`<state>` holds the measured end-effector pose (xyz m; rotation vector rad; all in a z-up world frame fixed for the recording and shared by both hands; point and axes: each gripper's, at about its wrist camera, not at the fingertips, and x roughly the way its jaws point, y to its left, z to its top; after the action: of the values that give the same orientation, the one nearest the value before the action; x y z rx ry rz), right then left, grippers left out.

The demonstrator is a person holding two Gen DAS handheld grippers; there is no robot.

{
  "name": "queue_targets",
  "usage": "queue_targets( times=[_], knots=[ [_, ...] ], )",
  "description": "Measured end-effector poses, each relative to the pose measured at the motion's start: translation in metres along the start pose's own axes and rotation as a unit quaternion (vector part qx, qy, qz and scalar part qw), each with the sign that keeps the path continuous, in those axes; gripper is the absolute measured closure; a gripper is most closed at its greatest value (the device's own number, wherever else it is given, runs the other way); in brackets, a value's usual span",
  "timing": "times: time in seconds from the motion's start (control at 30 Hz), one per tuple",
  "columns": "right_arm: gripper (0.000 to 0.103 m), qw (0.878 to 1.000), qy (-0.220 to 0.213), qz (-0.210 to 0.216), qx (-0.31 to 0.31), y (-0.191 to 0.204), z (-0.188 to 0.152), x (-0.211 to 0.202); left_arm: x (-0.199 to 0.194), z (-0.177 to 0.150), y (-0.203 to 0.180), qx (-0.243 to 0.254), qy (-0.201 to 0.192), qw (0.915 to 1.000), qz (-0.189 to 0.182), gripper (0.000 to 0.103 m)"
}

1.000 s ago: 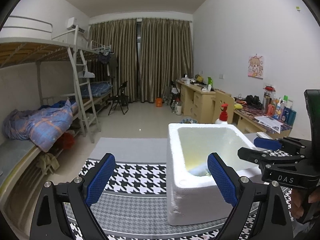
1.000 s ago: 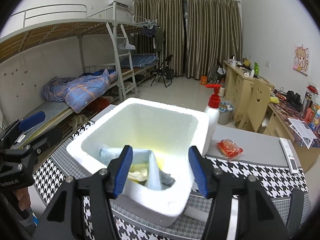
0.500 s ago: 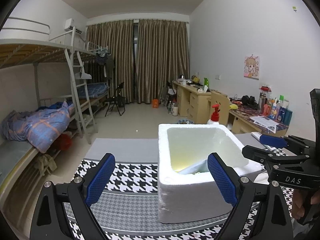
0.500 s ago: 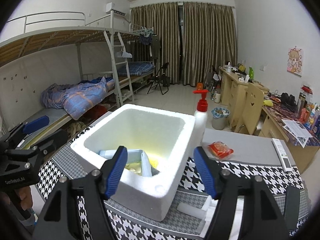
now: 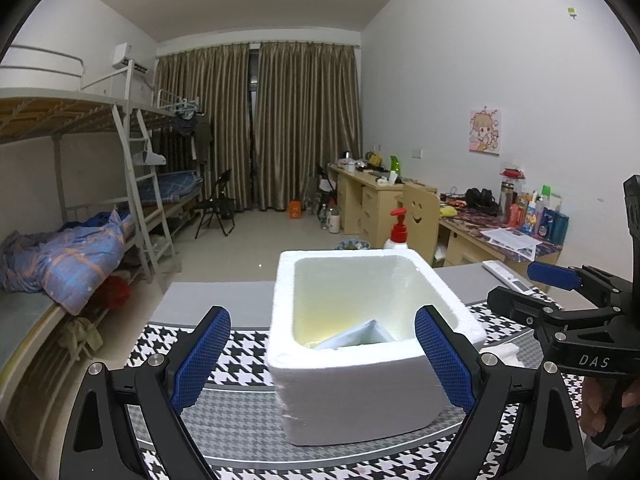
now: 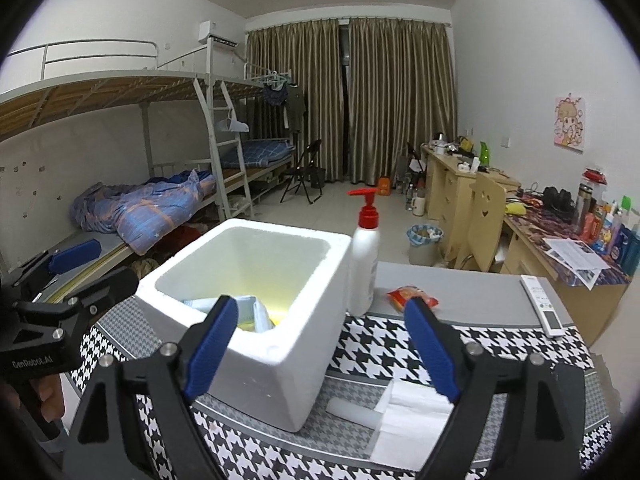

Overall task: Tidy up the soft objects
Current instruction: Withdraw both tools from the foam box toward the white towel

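Right gripper (image 6: 320, 344): blue pads spread wide, nothing between them. Its jaws have just been opening. It hangs near the front corner of the white square foam box (image 6: 256, 336).

Left gripper (image 5: 324, 360): pads also spread wide and empty, near side of the same box.

The box sits on a black-and-white houndstooth table cover (image 6: 400, 344). Inside it, low against the near wall, lies a pale blue folded cloth or soft pack (image 6: 256, 312) over something yellowish; what exactly lies under it cannot be told.

More soft goods are outside the box. A white folded cloth or tissue stack (image 6: 408, 424) lies on the near right of the table cover with a small white roll (image 6: 352, 408) touching its left edge. An orange-red crinkly packet (image 6: 412, 294) lies further back, just right of the white pump bottle with a red top (image 6: 364, 264), which stands against the box's right wall. A white remote control (image 6: 544, 304) lies at the far right.

Handling, as a judgement:
- White stack is light and limp and will sag or unfold if pinched at one corner. Better to take it across a folded edge, pads biting through all layers.
- The packet is light with a slick film, so pinch it at a sealed edge and not across the puffed middle.
- The foam box is light and dents easily, and may slide if bumped.
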<state>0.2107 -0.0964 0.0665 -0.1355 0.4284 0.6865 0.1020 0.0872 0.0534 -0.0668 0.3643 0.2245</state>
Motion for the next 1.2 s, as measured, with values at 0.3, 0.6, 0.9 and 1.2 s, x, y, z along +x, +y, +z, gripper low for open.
queue_targets(
  times=[0.3,0.6,0.9,1.2],
  knots=[
    [0.013,1.000,-0.002,-0.016,0.010,-0.015,-0.007,-0.007,0.004,0.002,-0.017,0.011,0.003,0.9998,-0.016,0.009],
    [0.013,0.999,-0.003,-0.030,0.021,-0.030,-0.015,-0.016,0.004,0.004,-0.033,0.015,0.001,0.9994,-0.031,0.009],
    [0.013,0.998,-0.002,-0.049,0.036,-0.048,-0.025,-0.027,0.005,0.004,-0.056,0.029,0.002,0.9981,-0.054,0.009],
    [0.013,0.997,-0.001,-0.066,0.046,-0.061,-0.032,-0.037,0.005,0.001,-0.072,0.036,0.005,0.9967,-0.073,0.009]
  ],
)
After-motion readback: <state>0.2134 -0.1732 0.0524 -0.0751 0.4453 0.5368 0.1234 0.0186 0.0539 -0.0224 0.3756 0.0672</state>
